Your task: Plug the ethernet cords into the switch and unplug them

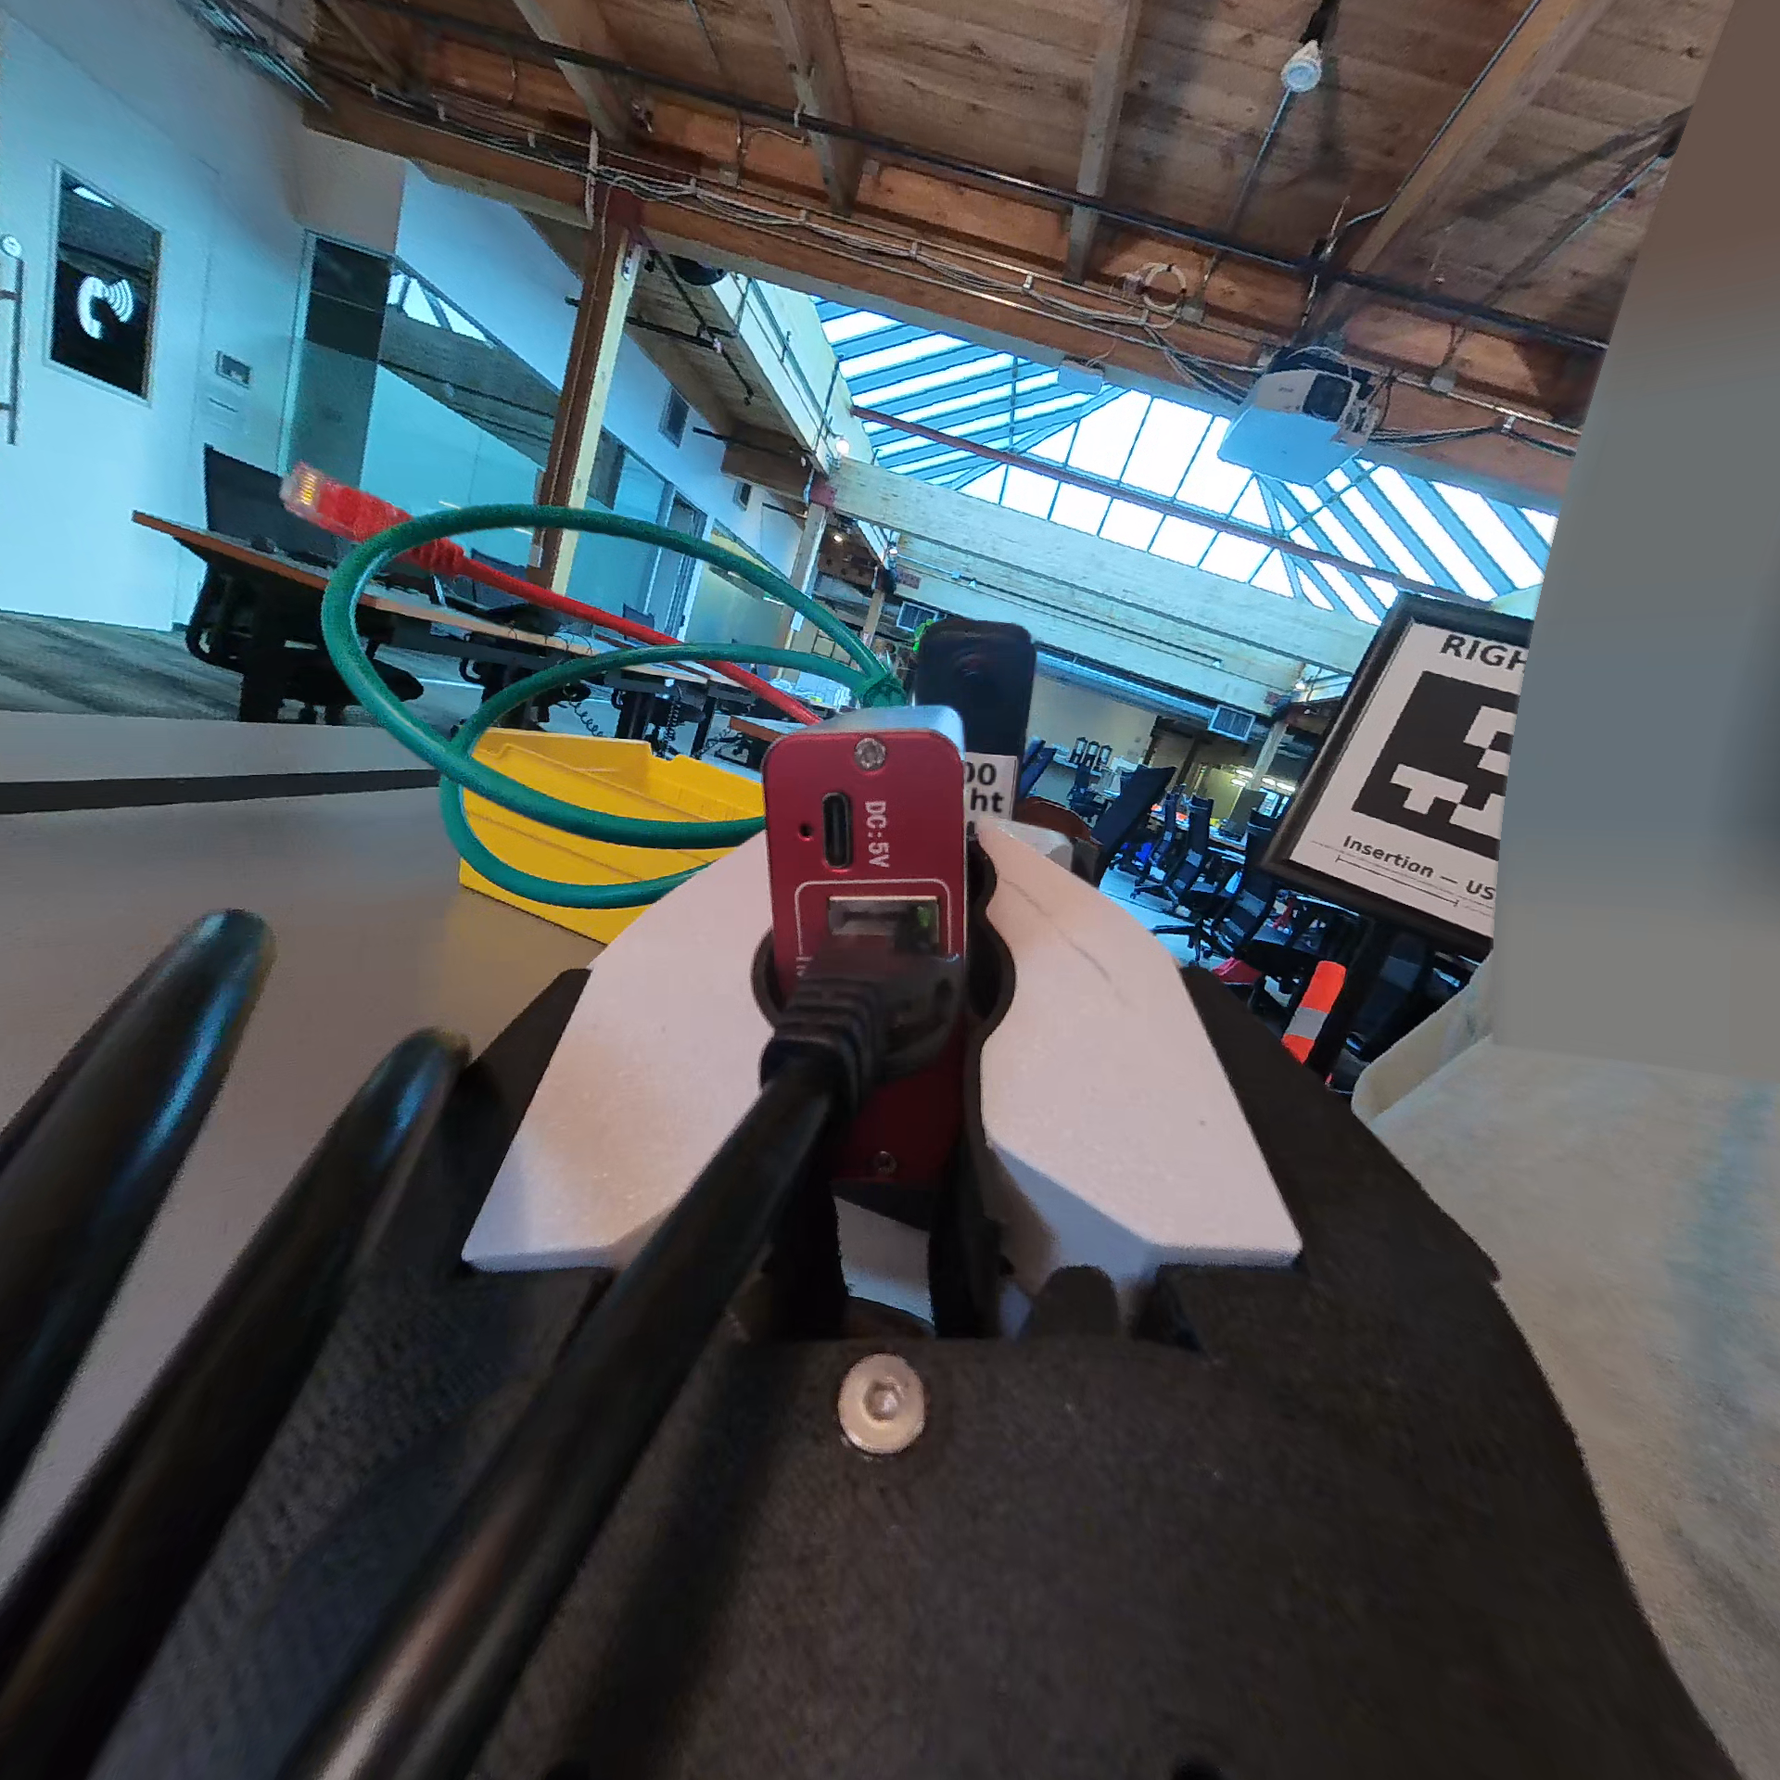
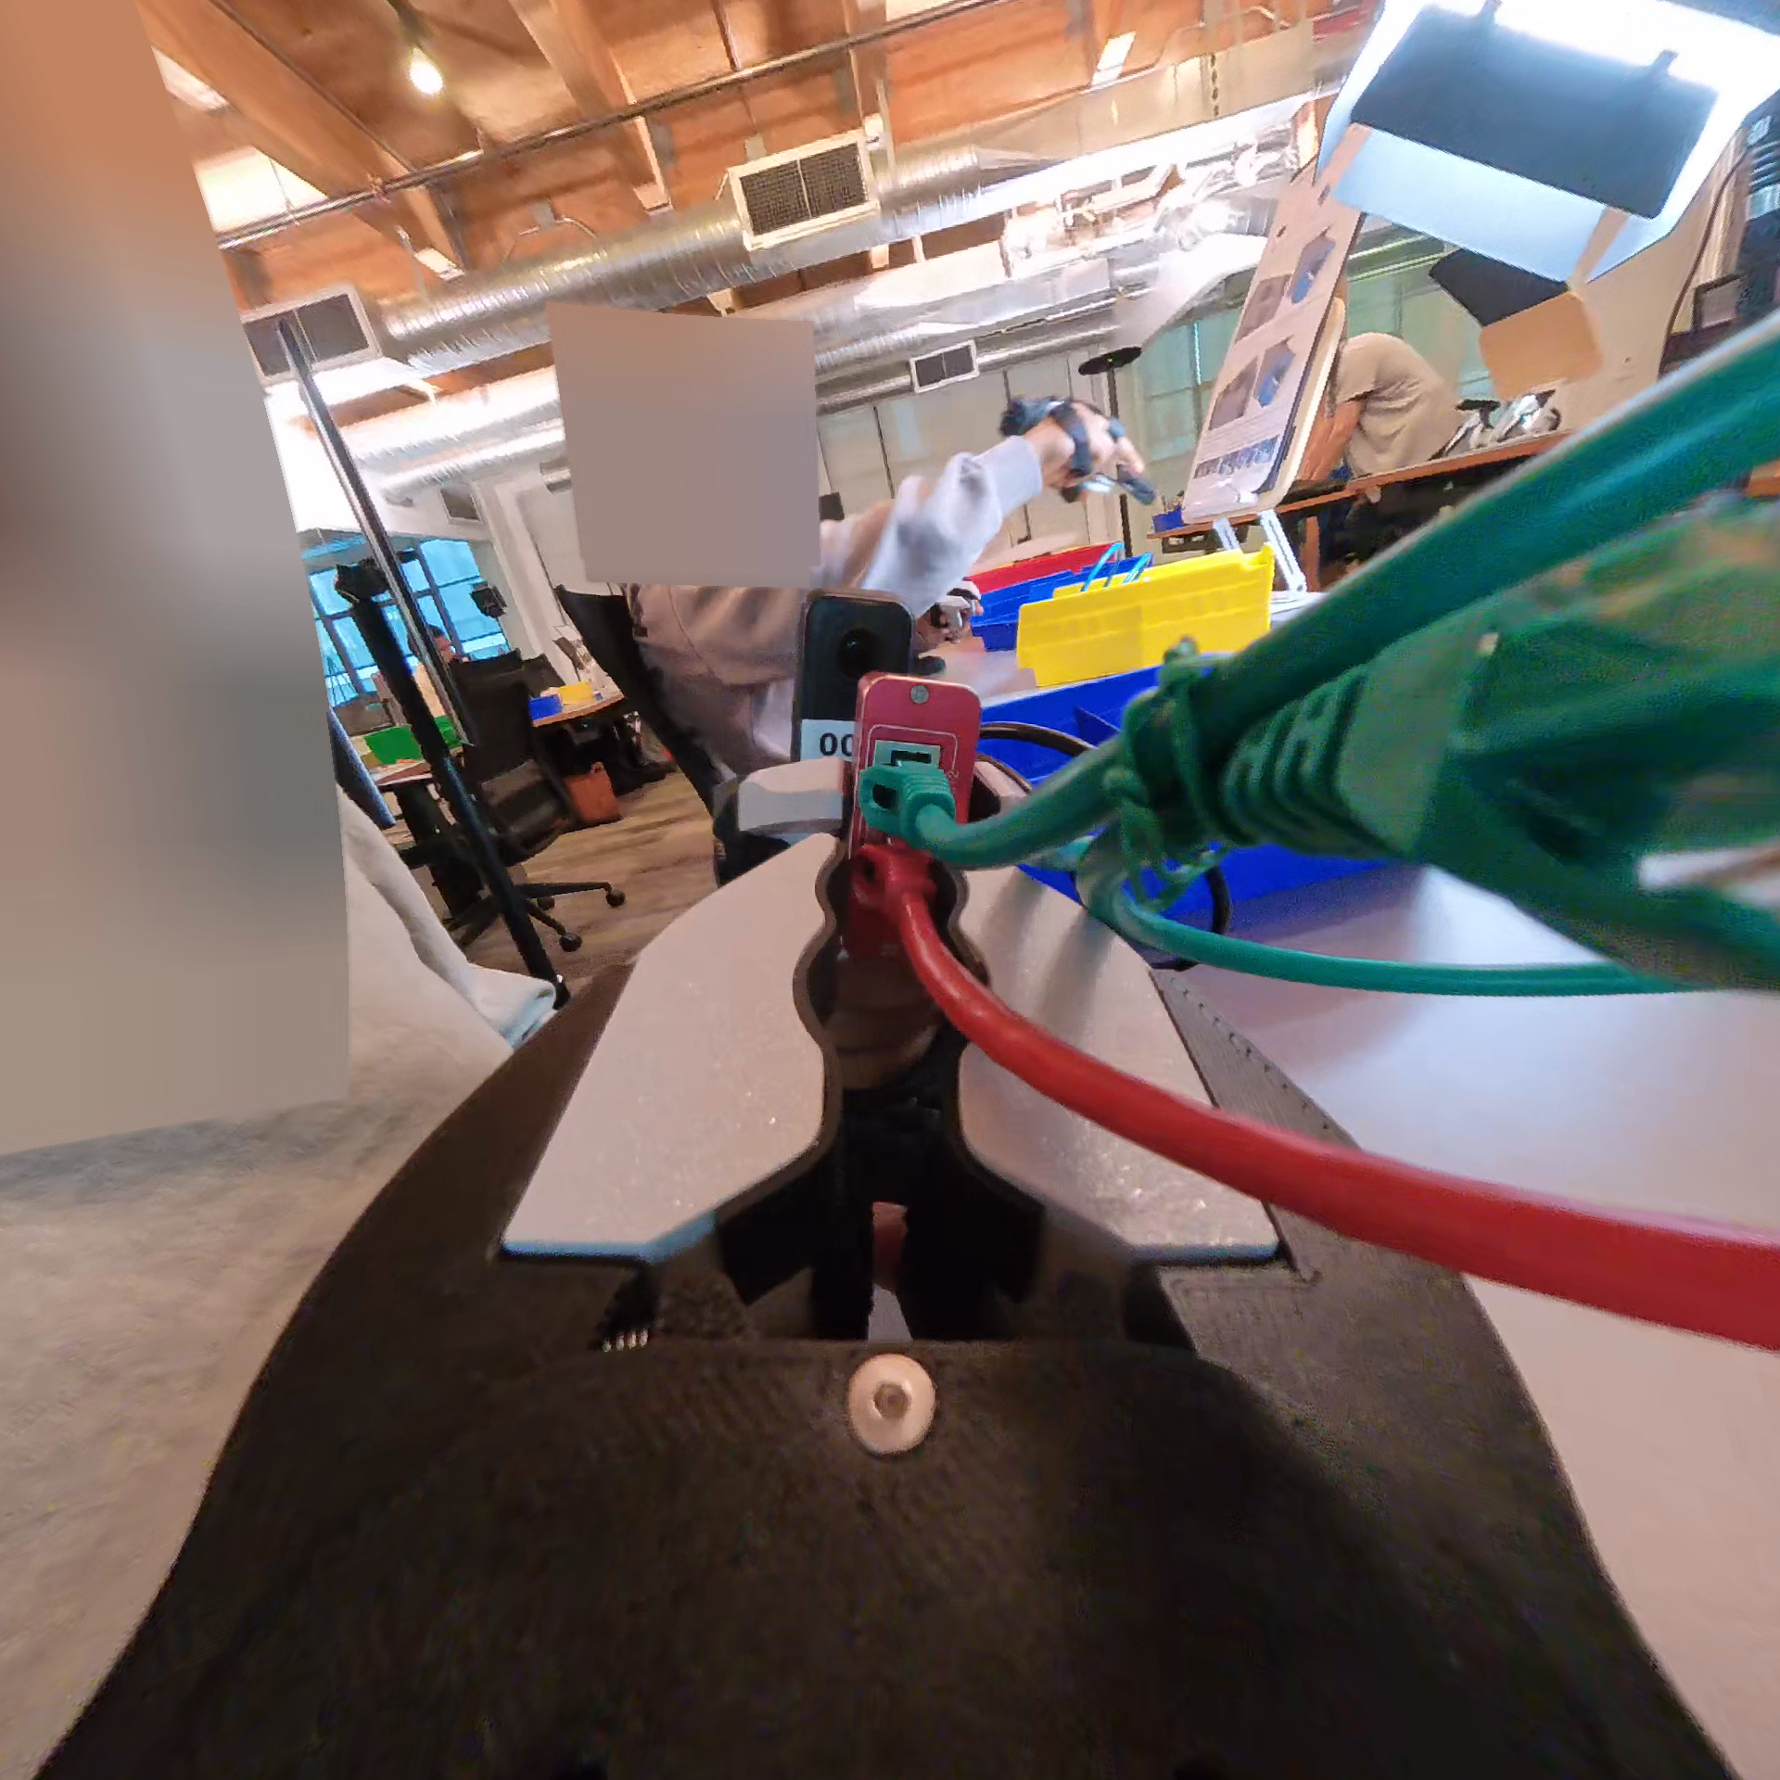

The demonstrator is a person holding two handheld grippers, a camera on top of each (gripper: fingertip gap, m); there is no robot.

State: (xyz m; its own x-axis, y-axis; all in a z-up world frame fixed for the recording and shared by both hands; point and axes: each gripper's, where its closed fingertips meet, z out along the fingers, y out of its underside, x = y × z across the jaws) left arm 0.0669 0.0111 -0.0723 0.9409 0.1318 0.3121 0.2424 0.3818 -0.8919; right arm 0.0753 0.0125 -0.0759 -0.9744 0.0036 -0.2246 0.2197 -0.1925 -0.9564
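Note:
A small red switch (image 1: 867, 799) stands upright between the white fingers of my left gripper (image 1: 872, 867), which is shut on it. A black cable (image 1: 732, 1204) is plugged into its near face. In the right wrist view the switch's (image 2: 915, 708) other face shows a green plug (image 2: 905, 785) in the upper port and the red cord (image 2: 1156, 1127) in the lower port. My right gripper (image 2: 896, 886) is closed around the red cord's plug. The green cord (image 1: 597, 836) loops behind, its free plug (image 2: 1541, 732) close to the right camera. The red cord's free end (image 1: 308, 491) sticks up.
A yellow bin (image 1: 616, 771) sits on the grey table (image 1: 241, 915) behind the cords. A framed marker sign (image 1: 1426, 771) stands at the right. Blue (image 2: 1088, 713) and yellow (image 2: 1137, 616) bins lie beyond the switch. A person (image 2: 732, 655) stands behind, a black stand pole (image 2: 433, 732) to the left.

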